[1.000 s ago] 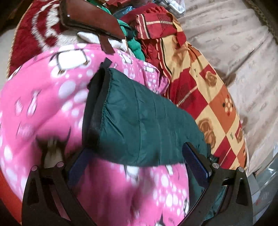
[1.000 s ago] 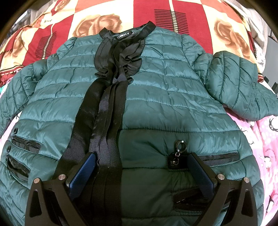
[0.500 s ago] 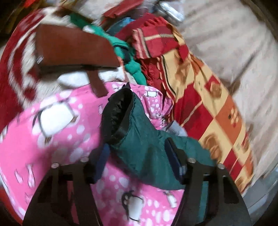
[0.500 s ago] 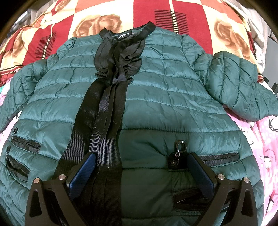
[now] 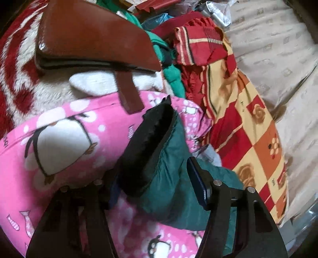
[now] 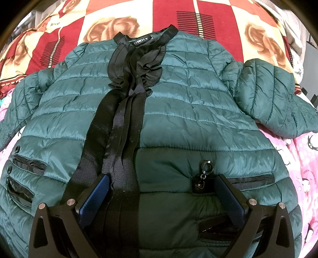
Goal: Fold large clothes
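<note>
A dark green quilted jacket (image 6: pixel 188 103) with black front ribbon trim (image 6: pixel 123 127) lies face up on the bed. Its right sleeve (image 6: pixel 268 99) is bent over beside the body. My right gripper (image 6: pixel 161 190) is open, hovering low over the jacket's lower front, straddling the trim and a zipper pull (image 6: pixel 206 166). In the left wrist view, my left gripper (image 5: pixel 153 188) is shut on the jacket's left sleeve cuff (image 5: pixel 155 146), whose black lining opening faces up, lifted above the pink blanket (image 5: pixel 59 142).
A red and yellow rose-patterned blanket (image 5: pixel 244 119) lies under the jacket and also shows in the right wrist view (image 6: pixel 198 15). A brown leather bag (image 5: pixel 89 37) with a strap sits on a red and white fleece (image 5: pixel 17 59). A beige mattress (image 5: pixel 278 49) lies right.
My left gripper closed in on the sleeve cuff and lifted it, bunching the sleeve. The sleeve end drew inward in the right wrist view. The right gripper has not moved.
</note>
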